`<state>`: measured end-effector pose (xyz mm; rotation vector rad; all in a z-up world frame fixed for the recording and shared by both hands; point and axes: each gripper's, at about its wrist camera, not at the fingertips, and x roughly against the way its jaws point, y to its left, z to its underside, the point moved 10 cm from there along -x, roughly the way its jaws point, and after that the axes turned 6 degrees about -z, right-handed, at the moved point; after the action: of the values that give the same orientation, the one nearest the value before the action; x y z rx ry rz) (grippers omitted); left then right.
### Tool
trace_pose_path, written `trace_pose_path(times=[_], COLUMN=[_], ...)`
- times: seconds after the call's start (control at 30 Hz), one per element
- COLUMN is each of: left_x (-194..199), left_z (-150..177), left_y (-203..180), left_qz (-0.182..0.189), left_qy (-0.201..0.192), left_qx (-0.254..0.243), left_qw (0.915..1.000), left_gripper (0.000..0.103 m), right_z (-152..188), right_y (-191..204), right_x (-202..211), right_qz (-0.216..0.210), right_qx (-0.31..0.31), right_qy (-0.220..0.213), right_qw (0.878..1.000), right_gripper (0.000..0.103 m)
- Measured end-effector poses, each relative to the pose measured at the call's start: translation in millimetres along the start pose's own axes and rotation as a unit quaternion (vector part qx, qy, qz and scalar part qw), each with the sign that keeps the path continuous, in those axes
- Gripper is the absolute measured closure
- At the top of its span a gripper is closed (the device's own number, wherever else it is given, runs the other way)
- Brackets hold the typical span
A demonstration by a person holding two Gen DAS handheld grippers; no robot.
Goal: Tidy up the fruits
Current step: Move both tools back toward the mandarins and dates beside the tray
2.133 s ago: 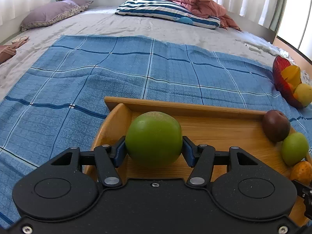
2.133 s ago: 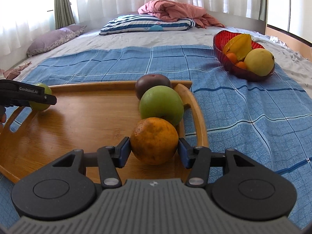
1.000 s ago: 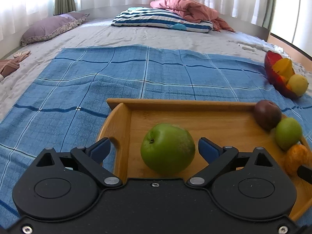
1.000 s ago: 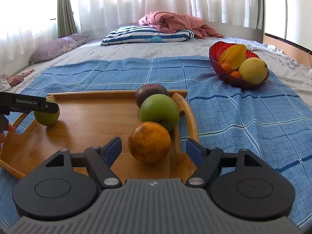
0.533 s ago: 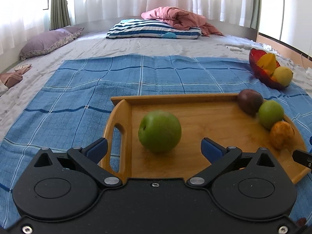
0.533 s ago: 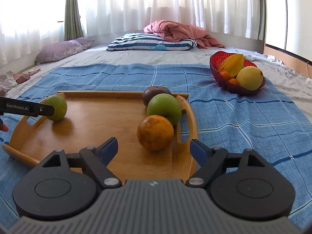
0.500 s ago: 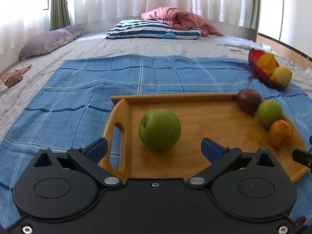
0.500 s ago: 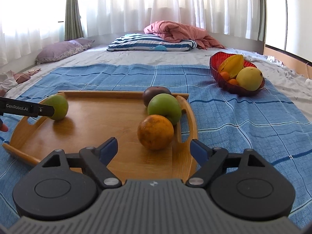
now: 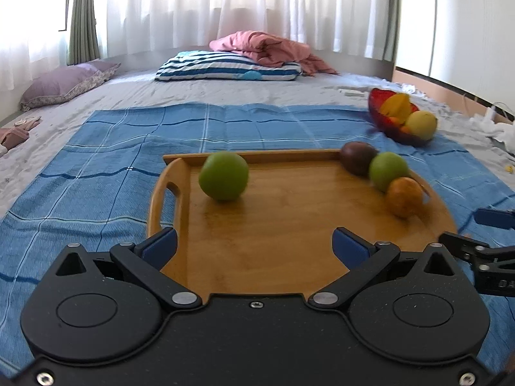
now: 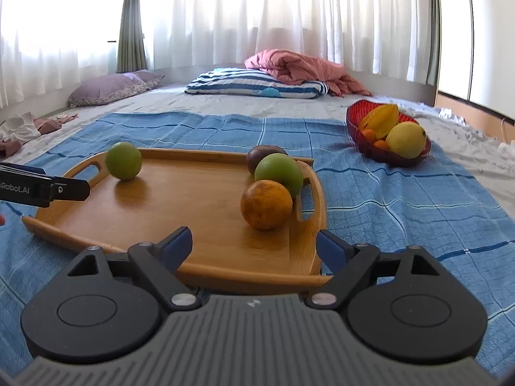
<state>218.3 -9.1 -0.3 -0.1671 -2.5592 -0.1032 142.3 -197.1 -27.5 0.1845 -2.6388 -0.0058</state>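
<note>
Bed and blue blanket [image 9: 112,148] below, both claws, left claw [image 9: 254,244] and right claw [image 10: 254,244], hang spread and empty near the wooden tray [image 10: 180,206] holding four fruits, so next likely comes the red bowl [image 10: 357,128].

Left claw [image 9: 254,246] – black body, blue pads; right claw [image 10: 254,246] – ribbed grey (silver screws).

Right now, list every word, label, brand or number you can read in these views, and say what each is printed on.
"nRobot.AI": white print on the side of the left gripper, seen in the right wrist view; the start of the word is cut off by the picture's edge.
White letters on the right gripper, at the right edge of the left wrist view: cut off and too small to read.
A small emblem on the right gripper's grey body: no letters.
Nothing else carries text.
</note>
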Motion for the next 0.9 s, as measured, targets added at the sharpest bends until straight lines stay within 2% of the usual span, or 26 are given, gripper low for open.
trace_pose_path(times=[0.57,0.9], left_x=[61,79], left_z=[53,75], left_y=[-27,-43], left_qz=[0.02,0.031], left_qy=[-0.02,-0.013], left_qx=[-0.007,-0.021], left_qw=[0.9996,0.9992], left_gripper=[0.0,0.0], right_z=[31,48], right_y=[17,18], right_x=[41,60], right_qz=[0.012,0.017], right_qx=[0.018,0.017], right_qy=[-0.023,-0.028], right_qw=[1.0,0.999], right_gripper=[0.009,0.009])
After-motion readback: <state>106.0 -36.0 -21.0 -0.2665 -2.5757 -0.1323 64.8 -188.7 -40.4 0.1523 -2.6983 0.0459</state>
